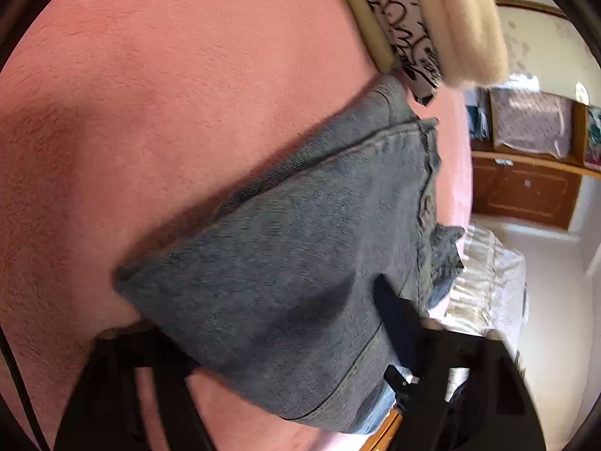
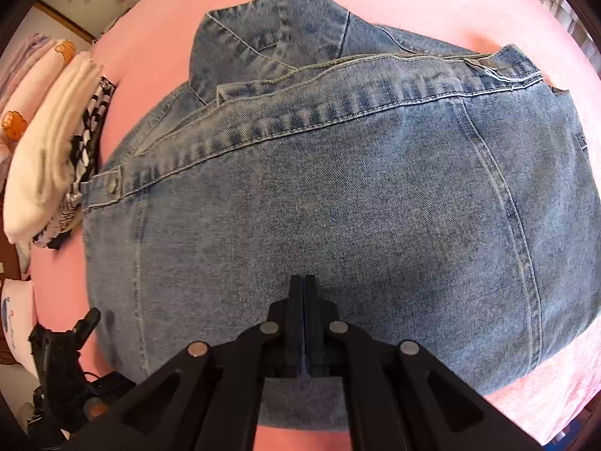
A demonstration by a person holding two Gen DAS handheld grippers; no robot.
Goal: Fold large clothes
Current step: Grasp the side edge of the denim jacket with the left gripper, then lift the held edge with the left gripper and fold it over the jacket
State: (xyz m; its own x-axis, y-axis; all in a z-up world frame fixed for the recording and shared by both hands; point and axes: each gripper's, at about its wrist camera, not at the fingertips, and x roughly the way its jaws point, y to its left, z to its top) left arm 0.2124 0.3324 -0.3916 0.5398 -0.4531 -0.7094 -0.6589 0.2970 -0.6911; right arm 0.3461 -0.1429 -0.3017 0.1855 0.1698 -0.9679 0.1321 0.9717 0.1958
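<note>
At the far left of my right-wrist view sits a stack of folded clothes (image 2: pixel 56 139): a soft cream fleece layer over a black-and-white print, with pale cushions behind it. My left gripper (image 2: pixel 65 342) shows black at the lower left there, just off the garment's near left edge. Its jaws stand part open, and in its own view the denim lies between the two dark fingers; whether the pads press on it I cannot tell.

The denim jacket (image 2: pixel 338 206) fills the middle. It is stone-washed blue twill with pale topstitched seams, a metal snap on a tab at its left side, and the collar lying flat at the far end. It is folded into a broad, rounded rectangle.

My right gripper (image 2: pixel 303 282) points steeply down over the jacket's near middle, jaws closed flat together with no cloth caught between them.

Everything rests on a pink, fuzzy bedspread (image 1: pixel 169 94). Right of the bed in the left-wrist view are a wooden cabinet (image 1: pixel 526 191) and pale floor.
</note>
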